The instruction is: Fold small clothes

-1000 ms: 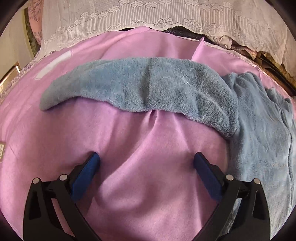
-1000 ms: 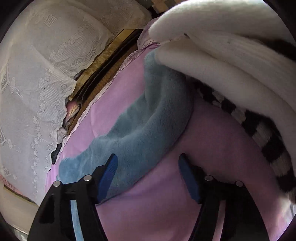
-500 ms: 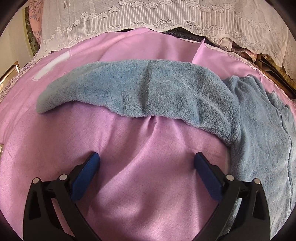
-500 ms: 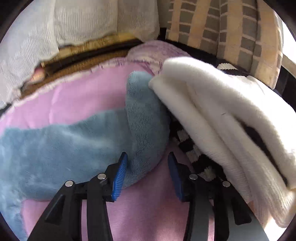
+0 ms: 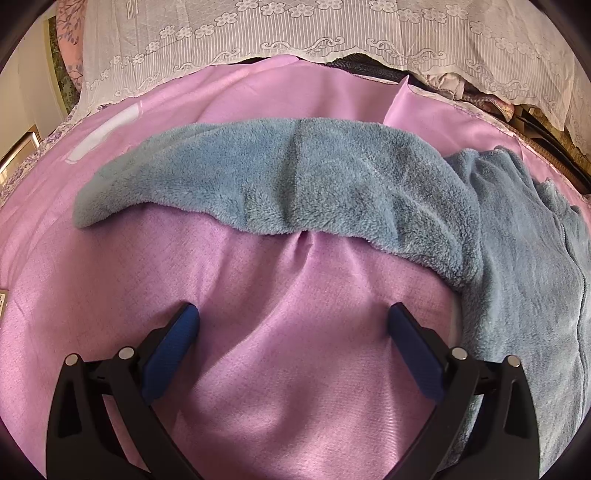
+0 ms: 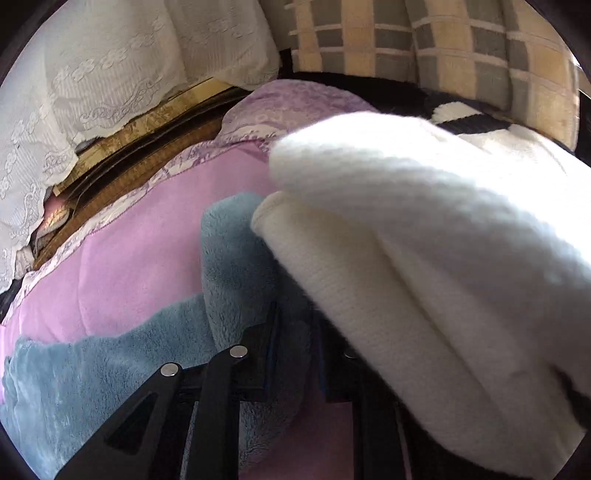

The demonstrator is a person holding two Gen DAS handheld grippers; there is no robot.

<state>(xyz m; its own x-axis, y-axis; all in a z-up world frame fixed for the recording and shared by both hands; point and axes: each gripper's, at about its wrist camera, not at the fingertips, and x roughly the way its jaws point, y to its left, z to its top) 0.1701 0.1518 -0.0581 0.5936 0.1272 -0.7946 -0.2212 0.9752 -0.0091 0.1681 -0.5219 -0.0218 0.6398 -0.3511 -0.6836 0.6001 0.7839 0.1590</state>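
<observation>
A blue fleece garment (image 5: 295,184) lies on a pink sheet (image 5: 288,369). One sleeve stretches left across the left wrist view and the zipped body lies at the right. My left gripper (image 5: 293,325) is open and empty over bare sheet, just below that sleeve. In the right wrist view my right gripper (image 6: 295,332) is shut on the other blue sleeve (image 6: 236,258), next to a folded white knit (image 6: 424,258).
The white knit with black stripes crowds the right gripper's right side. A checked cushion (image 6: 443,44) and lace-covered pillows (image 6: 92,92) stand behind. White lace cloth (image 5: 295,33) runs along the sheet's far edge.
My right gripper swung toward the sleeve end by the white knit and closed on it. The left gripper stayed open and barely moved.
</observation>
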